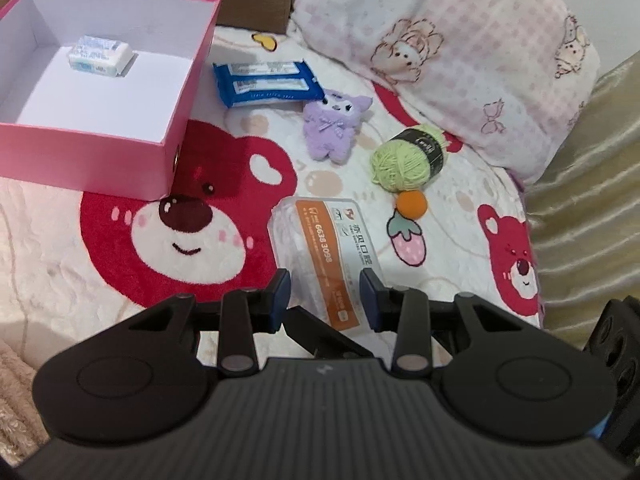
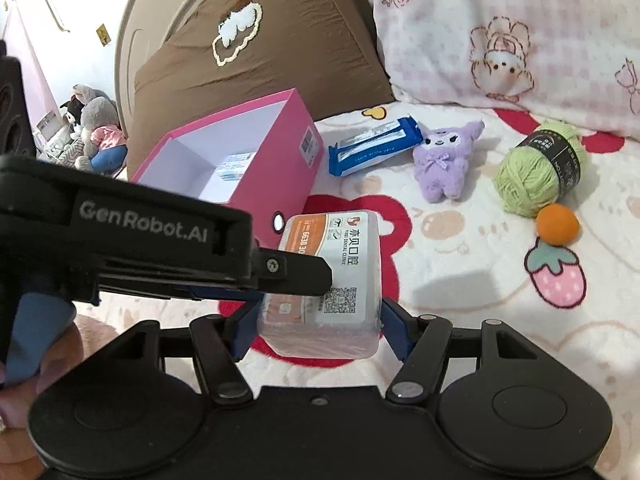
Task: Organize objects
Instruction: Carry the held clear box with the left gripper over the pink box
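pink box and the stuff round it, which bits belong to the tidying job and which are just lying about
Job:
- open pink cardboard box, a white packet inside
- clear plastic box with orange label, gripped by left gripper and right gripper
- blue wipes packet
- purple plush toy
- green yarn ball
- orange ball

Lying about:
- pink-check pillow
- brown cushion

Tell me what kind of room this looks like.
Most likely a bedroom, on a bed: a fleecy white blanket with red bear prints, a pink checked pillow with cartoon figures, and stuffed toys on the far side.
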`<state>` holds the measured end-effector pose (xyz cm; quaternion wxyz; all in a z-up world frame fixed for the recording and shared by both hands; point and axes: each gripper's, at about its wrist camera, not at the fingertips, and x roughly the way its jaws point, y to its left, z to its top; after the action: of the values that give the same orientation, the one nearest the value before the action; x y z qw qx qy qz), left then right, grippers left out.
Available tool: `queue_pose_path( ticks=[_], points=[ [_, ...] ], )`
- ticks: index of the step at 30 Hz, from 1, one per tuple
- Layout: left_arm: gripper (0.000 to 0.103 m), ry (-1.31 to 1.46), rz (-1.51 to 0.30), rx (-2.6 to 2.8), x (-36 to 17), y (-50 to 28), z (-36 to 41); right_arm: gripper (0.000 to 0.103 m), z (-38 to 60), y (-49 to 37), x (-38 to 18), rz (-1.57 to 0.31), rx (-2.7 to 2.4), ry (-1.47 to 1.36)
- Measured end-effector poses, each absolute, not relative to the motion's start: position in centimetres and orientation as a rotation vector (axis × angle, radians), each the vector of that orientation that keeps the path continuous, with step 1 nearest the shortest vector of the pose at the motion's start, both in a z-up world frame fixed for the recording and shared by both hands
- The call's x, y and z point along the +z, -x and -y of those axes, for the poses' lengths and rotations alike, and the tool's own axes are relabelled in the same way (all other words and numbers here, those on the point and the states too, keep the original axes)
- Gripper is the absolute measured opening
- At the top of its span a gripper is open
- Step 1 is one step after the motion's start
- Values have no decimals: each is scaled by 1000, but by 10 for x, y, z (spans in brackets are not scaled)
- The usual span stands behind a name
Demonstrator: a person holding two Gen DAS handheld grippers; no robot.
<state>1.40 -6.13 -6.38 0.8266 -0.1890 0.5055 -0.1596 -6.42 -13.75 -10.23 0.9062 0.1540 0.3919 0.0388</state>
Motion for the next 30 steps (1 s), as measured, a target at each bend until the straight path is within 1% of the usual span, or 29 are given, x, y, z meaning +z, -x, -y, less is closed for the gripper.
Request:
queue_pose_path(
  ticks=[9, 14, 17, 27, 30],
  points=[
    [37, 411, -1009, -331, -39, 8, 43, 69, 120, 71, -77, -777, 116, -249],
    [36, 419, -981, -329, -25, 16, 28, 69, 118, 75, -71, -728, 184, -303],
    [36, 406, -964, -335, -19, 19, 20, 69, 111, 74, -65, -706, 192, -284],
    [36, 416, -912, -292, 3, 9, -11, 68, 89, 47, -44, -686, 248, -214],
    [36, 463, -909, -290, 8, 4, -30, 68, 80, 39, -36, -670, 265, -194]
  ],
)
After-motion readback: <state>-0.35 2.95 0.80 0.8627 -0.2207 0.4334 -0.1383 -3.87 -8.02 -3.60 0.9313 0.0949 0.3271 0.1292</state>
